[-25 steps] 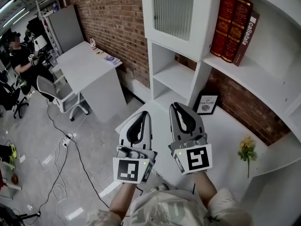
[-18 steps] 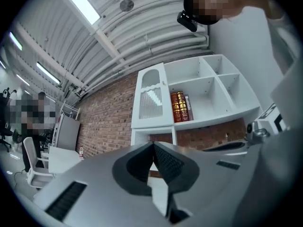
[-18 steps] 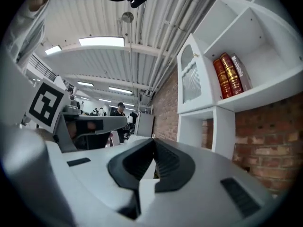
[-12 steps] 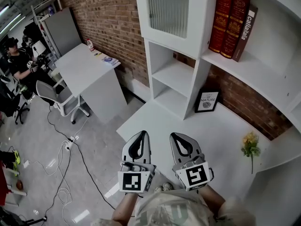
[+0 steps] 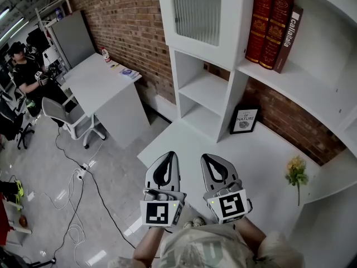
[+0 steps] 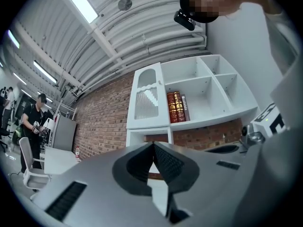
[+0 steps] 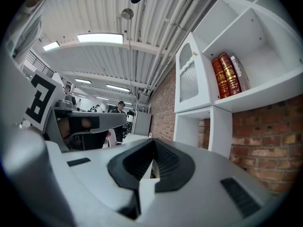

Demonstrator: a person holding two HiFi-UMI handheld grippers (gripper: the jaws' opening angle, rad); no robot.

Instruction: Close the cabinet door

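Observation:
The white cabinet door (image 5: 203, 13) with a ribbed glass pane sits flush on the upper left compartment of the white shelf unit (image 5: 234, 94). It also shows in the left gripper view as the door (image 6: 147, 98) and in the right gripper view as the door (image 7: 189, 82). Both grippers hang low near the person's body, well short of the shelf unit. My left gripper (image 5: 167, 156) is shut with nothing in it, its jaws meeting at the tip (image 6: 154, 144). My right gripper (image 5: 211, 158) is shut and empty as well, with its tips (image 7: 154, 143) together.
Red books (image 5: 270, 27) stand in the compartment right of the door. A framed picture (image 5: 244, 120) and a yellow flower (image 5: 295, 172) rest on the white counter (image 5: 262, 155). A white desk (image 5: 106, 82), a chair (image 5: 61, 110), a seated person (image 5: 25, 66) and floor cables (image 5: 72, 205) lie left.
Both grippers have sunk down and drawn back toward the person, away from the shelf unit. Most of that happened early; they have hardly moved in the last half second.

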